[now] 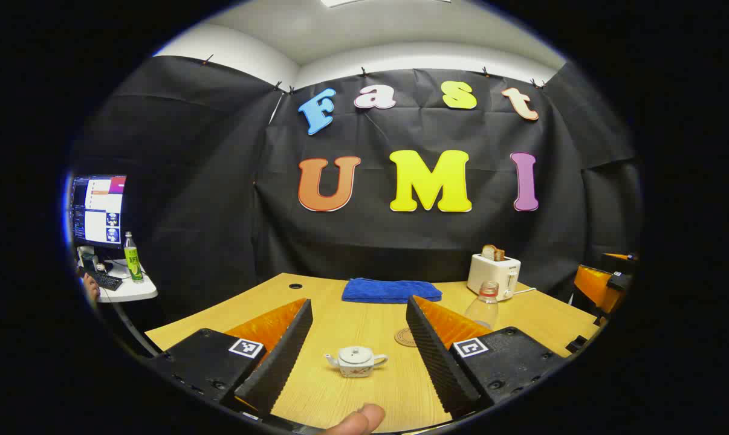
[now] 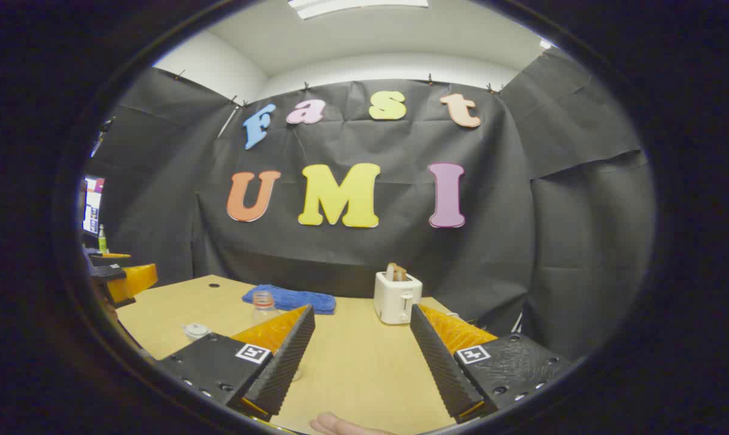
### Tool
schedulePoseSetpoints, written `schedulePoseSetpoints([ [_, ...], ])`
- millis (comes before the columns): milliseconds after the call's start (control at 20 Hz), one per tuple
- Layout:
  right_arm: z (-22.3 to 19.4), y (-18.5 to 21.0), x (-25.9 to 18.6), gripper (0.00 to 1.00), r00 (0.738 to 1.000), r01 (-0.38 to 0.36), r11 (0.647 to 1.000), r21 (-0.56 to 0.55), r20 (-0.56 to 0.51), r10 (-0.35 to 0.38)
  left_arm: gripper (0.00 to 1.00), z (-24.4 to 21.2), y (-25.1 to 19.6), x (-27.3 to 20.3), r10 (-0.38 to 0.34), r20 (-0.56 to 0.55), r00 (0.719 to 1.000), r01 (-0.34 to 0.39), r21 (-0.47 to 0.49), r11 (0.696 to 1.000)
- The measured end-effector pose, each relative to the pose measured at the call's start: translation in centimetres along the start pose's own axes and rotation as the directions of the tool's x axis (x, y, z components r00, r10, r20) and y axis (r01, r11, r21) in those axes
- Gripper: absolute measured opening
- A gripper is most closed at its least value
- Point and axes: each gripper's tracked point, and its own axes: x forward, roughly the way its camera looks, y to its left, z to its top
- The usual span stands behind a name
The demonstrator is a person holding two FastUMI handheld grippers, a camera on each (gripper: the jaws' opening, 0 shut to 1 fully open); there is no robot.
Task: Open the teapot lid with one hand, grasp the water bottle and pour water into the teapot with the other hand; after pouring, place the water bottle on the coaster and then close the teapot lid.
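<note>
Left hand-held gripper (image 1: 358, 350): level above the bench, fingers spread wide, holding nothing.
Right hand-held gripper (image 2: 361, 356): likewise wide apart, nothing between.
Teapot (image 1: 356, 361): left gripper view, between the fingers at 6 o'clock, lid on, spout toward 9, handle toward 3.
Water bottle (image 1: 484, 306): upright, at 4 o'clock.
Coaster (image 1: 405, 337): flat, just beside the bottle.
Bench (image 2: 352, 362): pale wood, blue towel (image 1: 391, 290) and toaster (image 2: 397, 297) at the back.

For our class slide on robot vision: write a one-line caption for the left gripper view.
Open left gripper frames a lidded teapot on the table, coaster and water bottle beyond.
</note>
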Motion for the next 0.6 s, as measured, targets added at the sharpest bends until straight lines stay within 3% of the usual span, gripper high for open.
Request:
schedulePoseSetpoints([
  [250,-0.6,2.0,-0.4,0.97,0.999,-0.042,0.999,-0.025,-0.019,0.041,0.98,-0.9,0.5,0.4,0.006,-0.022,1.000,-0.005,0.024,1.000],
  [600,-1.3,0.8,0.0,0.95,0.999,-0.019,1.000,-0.023,-0.027,0.018,0.98,-0.8,-0.2,0.2,0.011,0.006,1.000,-0.012,0.109,0.994],
])
